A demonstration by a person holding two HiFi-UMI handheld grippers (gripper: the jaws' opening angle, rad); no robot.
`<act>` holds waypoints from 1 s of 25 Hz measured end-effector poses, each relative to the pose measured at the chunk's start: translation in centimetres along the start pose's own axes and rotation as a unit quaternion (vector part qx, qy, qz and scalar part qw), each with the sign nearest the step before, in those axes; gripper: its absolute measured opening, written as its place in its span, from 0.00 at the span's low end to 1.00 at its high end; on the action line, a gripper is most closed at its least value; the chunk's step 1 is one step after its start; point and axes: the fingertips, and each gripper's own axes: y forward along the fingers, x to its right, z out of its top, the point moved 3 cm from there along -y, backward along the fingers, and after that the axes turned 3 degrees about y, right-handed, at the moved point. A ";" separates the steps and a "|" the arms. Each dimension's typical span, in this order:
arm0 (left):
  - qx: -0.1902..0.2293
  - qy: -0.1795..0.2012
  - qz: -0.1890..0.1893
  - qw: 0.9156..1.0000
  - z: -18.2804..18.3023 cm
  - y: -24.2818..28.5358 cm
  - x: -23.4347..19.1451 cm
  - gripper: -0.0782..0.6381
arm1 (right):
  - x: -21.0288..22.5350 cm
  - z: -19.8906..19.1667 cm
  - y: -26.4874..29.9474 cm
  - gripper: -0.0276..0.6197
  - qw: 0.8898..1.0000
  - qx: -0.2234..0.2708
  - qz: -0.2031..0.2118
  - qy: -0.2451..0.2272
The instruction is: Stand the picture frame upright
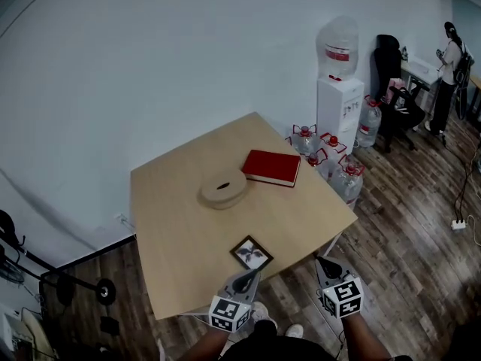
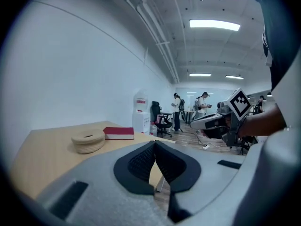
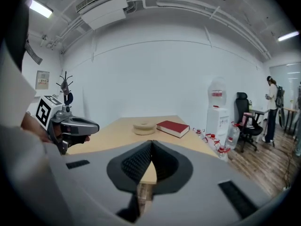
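Wood table (image 1: 173,201): picture frame (image 1: 252,253) lies flat at 6 o'clock | left gripper (image 1: 243,280), right gripper (image 1: 323,265): jaws together, empty | step: reaching in | next: open, grab frame edge

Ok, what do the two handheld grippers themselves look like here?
The left gripper and right gripper match: light grey moulded bodies, black ribbed pads narrowing to a tip, and a white cube with black square markers mounted behind each.

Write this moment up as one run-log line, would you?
picture frame: flat on table, near edge | left gripper: shut, empty, short of frame | right gripper: shut, empty, beside table edge | frame untouched
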 end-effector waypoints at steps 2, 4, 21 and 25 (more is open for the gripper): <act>-0.005 -0.004 0.009 1.000 -0.5 0.0 -1.7 0.11 | -0.9 0.2 2.5 0.06 1.000 -0.010 0.022 -0.011; -0.008 -0.010 0.019 1.000 -0.6 0.0 -3.8 0.11 | -2.0 0.8 5.1 0.06 0.999 -0.018 0.041 -0.024; -0.020 -0.069 0.079 0.994 -3.9 0.1 -17.4 0.11 | -7.7 -1.3 22.2 0.13 0.976 -0.163 0.136 -0.055; -0.036 -0.075 0.096 0.992 -6.3 -1.1 -21.0 0.11 | -9.2 -3.8 25.1 0.26 0.967 -0.206 0.143 -0.033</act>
